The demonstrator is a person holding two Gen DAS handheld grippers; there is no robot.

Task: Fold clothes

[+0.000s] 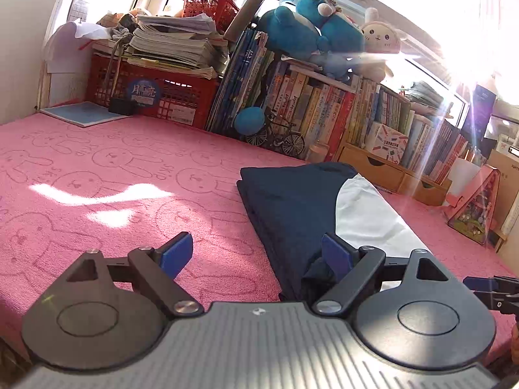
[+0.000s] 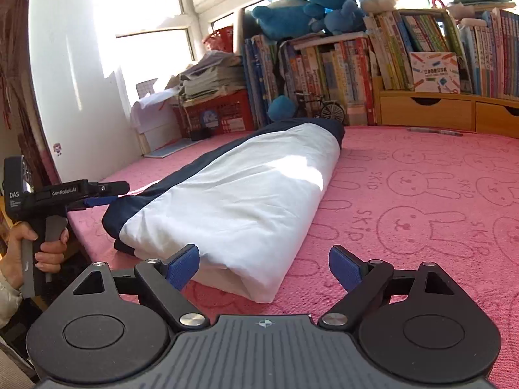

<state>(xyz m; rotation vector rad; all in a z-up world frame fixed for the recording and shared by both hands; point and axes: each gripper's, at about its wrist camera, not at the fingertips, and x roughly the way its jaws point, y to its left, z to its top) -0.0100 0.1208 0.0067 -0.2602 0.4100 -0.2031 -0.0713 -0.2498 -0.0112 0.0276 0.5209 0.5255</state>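
Note:
A folded garment, navy with a white panel, lies as a long narrow bundle on the pink rabbit-print blanket. My left gripper is open at the bundle's near end, its right finger over the navy edge and nothing between its pads. In the right wrist view the same garment shows mostly white. My right gripper stands open at its near white corner, holding nothing. The left gripper shows from the side at the navy edge, held by a person's hand.
Along the back stand a red crate stacked with papers, rows of books, blue and white plush toys, wooden drawers, a toy bicycle and a pink triangular box. The blanket's edge drops off at left.

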